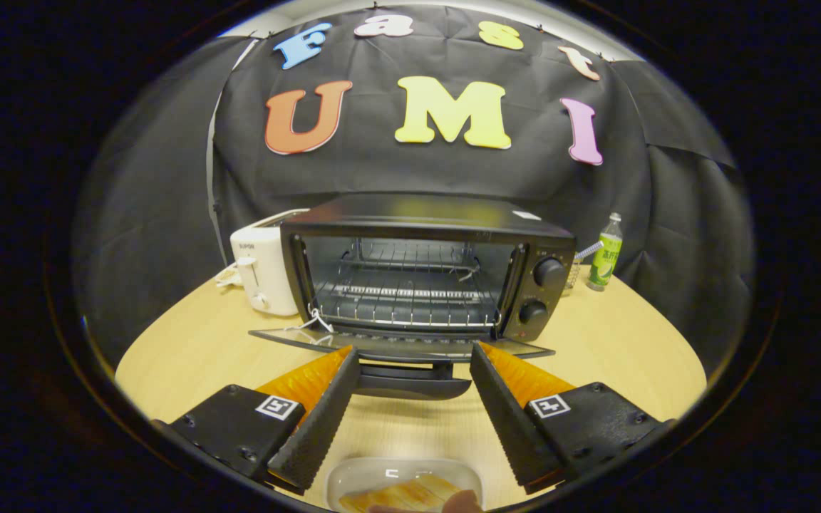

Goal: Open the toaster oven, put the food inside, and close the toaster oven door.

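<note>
Since the door [410, 345] of the toaster oven [428, 271] already lies flat and open, the job now is to get the food in. The food [403, 493] looks like slices of toast or some flat bread on a small white dish [353, 474]. The dish sits on the wooden table [617, 342], low between the two fingers and nearer than their tips. Something pink shows at the near edge of the dish; I cannot tell what it is.

Bread like this should be light and soft. It will bend or crumble if it is squeezed hard, so a gentle pinch on its edges is best. The dish is hard and smooth and may slip, so taking it by the rim would need a firm hold. I cannot tell which one is meant to go in.

The gripper [414, 356] is spread wide and holds nothing. Its tips seem to hang just over the front of the open door, with the dark door handle [410, 381] showing between them. I cannot tell if they touch the door.

Inside the oven there is a wire rack [407, 296] with room on it. A white toaster [264, 267] stands beside the oven, and a green bottle [606, 253] stands on the other side.
</note>
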Demonstrator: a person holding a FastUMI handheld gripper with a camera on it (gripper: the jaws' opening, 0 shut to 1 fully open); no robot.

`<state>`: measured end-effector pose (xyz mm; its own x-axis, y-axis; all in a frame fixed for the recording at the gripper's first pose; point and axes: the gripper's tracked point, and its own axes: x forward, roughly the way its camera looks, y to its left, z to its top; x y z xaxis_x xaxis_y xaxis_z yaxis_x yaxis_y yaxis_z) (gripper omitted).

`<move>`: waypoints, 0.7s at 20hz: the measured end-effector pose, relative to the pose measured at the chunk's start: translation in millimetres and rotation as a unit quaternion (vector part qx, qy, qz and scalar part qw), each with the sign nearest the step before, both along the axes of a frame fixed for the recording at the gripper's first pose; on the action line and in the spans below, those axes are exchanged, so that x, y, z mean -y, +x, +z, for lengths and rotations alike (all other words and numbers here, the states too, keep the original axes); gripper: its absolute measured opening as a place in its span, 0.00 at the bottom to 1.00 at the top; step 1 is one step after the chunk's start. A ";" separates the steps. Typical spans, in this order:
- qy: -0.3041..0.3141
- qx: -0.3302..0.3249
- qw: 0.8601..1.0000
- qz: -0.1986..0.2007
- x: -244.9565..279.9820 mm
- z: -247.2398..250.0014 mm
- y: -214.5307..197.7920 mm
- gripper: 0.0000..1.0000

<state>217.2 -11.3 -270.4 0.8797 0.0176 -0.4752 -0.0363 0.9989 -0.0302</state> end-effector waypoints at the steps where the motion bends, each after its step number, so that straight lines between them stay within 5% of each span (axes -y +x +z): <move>1: 0.003 -0.013 1.000 0.001 0.7 -7.8 -4.3 1.00; 9: 0.028 -0.094 0.995 0.006 -2.3 -44.5 -23.7 1.00; 14: 0.031 -0.082 0.996 0.008 -2.8 -32.6 -32.6 1.00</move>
<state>184.6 -8.5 -303.0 0.7903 0.0643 -0.6094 -0.0512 0.9979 0.0389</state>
